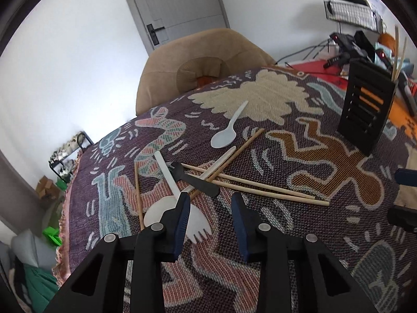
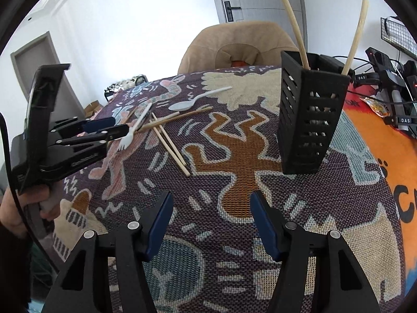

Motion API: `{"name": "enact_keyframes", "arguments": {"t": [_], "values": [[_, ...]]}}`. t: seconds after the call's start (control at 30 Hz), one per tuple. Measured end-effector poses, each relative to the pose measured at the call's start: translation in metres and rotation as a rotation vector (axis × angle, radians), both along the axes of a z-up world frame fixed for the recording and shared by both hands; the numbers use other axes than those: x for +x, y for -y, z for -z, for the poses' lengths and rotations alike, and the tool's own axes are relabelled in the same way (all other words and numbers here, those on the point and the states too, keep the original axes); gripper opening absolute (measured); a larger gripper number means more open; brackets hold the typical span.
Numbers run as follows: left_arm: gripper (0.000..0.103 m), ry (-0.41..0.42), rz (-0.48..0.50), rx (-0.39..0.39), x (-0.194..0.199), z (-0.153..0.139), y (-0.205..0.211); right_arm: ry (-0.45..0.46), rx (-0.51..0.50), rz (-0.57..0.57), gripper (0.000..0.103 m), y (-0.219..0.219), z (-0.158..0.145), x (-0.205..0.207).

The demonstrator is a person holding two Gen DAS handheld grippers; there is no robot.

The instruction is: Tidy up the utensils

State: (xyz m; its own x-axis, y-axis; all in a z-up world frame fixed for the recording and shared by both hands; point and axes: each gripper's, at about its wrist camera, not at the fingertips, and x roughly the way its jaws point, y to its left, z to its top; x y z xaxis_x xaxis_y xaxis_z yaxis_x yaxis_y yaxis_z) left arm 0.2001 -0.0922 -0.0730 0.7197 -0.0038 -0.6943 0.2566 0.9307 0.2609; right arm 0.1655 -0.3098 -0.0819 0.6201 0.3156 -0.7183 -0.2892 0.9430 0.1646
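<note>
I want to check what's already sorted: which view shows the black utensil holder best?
The right wrist view: the black utensil holder stands large, its open top visible with two chopsticks sticking out. The left wrist view shows it small at the right edge, seen from one slatted side.

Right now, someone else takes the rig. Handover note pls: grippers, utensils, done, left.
Left gripper: jaws apart, low over the white fork, which lies between them; no pad contact visible.
Right gripper: open, empty, over bare cloth in front of the black holder.
Done: two chopsticks stand in the holder.
Left on the patterned cloth: the fork, two white spoons, a black utensil, a white knife-like piece, and several loose chopsticks crossed in the pile.
Next, probably: close on the fork and carry it to the holder.
</note>
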Motion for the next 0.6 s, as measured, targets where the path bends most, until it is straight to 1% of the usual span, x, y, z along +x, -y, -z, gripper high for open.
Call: {"name": "enact_keyframes", "arguments": {"t": [0.1, 0.17, 0.27, 0.33, 0.37, 0.5, 0.6], "values": [[0.034, -0.008, 0.013, 0.052, 0.010, 0.010, 0.008, -0.008, 0.000, 0.001, 0.062, 0.000, 0.003, 0.002], [0.030, -0.012, 0.014, 0.081, 0.016, 0.016, 0.011, -0.011, -0.003, 0.003, 0.062, -0.001, 0.004, 0.002], [0.027, -0.009, 0.012, 0.135, 0.025, 0.025, 0.015, -0.015, 0.001, 0.005, 0.062, 0.000, 0.005, 0.002], [0.022, 0.000, 0.012, 0.155, 0.028, 0.027, 0.015, -0.020, -0.001, 0.009, 0.062, 0.000, 0.006, 0.003], [0.016, 0.004, 0.009, 0.163, 0.029, 0.028, 0.015, -0.023, -0.002, 0.011, 0.062, 0.000, 0.006, 0.003], [0.012, 0.030, 0.006, 0.158, 0.029, 0.026, 0.011, -0.026, -0.002, 0.012, 0.062, -0.001, 0.006, 0.002], [0.009, 0.061, 0.007, 0.149, 0.022, 0.017, 0.009, -0.028, -0.001, 0.010, 0.062, -0.003, 0.006, 0.003]]}}
